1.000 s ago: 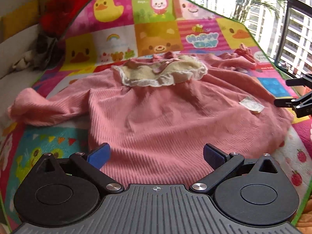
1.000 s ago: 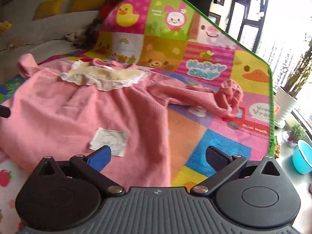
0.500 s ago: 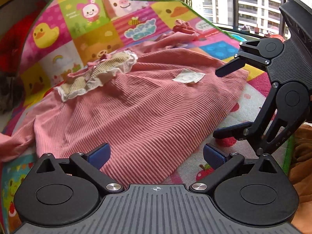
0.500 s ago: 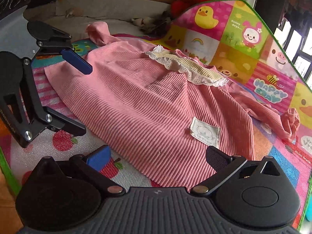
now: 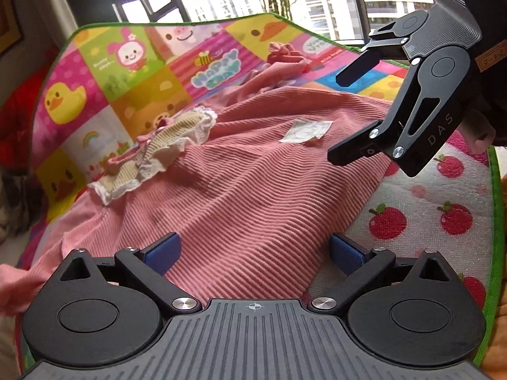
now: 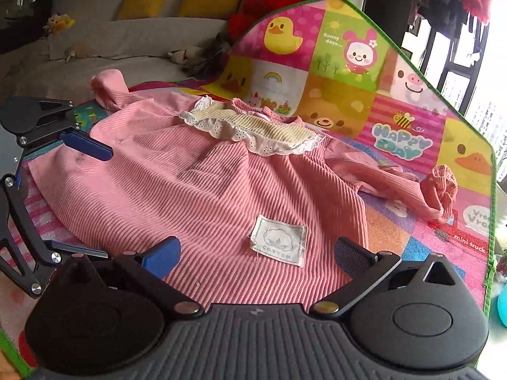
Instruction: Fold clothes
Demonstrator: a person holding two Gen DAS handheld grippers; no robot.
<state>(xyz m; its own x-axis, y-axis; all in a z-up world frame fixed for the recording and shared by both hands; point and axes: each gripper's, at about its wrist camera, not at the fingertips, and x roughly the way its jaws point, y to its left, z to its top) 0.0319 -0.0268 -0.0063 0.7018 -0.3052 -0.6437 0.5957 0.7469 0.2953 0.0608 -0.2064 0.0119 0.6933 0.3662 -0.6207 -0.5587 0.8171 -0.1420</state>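
A pink ribbed dress (image 5: pixel 253 196) lies spread on a colourful play mat (image 5: pixel 412 218), with its cream lace collar (image 5: pixel 158 155) at the far end. My left gripper (image 5: pixel 253 251) is open just above the near hem, with pink cloth between its blue pads and nothing gripped. In the right wrist view the dress (image 6: pixel 196 190) shows a white "COTTON" label (image 6: pixel 279 240) close to my right gripper (image 6: pixel 256 253), which is open over the hem. Each gripper appears in the other's view: the right gripper (image 5: pixel 351 112) open near the label (image 5: pixel 305 131), the left gripper (image 6: pixel 104 204) open at the dress's left edge.
One sleeve with a bunched cuff (image 6: pixel 440 190) trails right across the play mat (image 6: pixel 412 145); the other sleeve (image 6: pixel 107 85) lies far left. Behind stands a grey sofa (image 6: pixel 142 41) with yellow cushions (image 6: pixel 209 3). Tall windows (image 5: pixel 317 3) line the mat's far side.
Both grippers have swung inward and come down closer to the dress's near hem. Each now shows large in the other's view. Both stay open; the dress has not moved.
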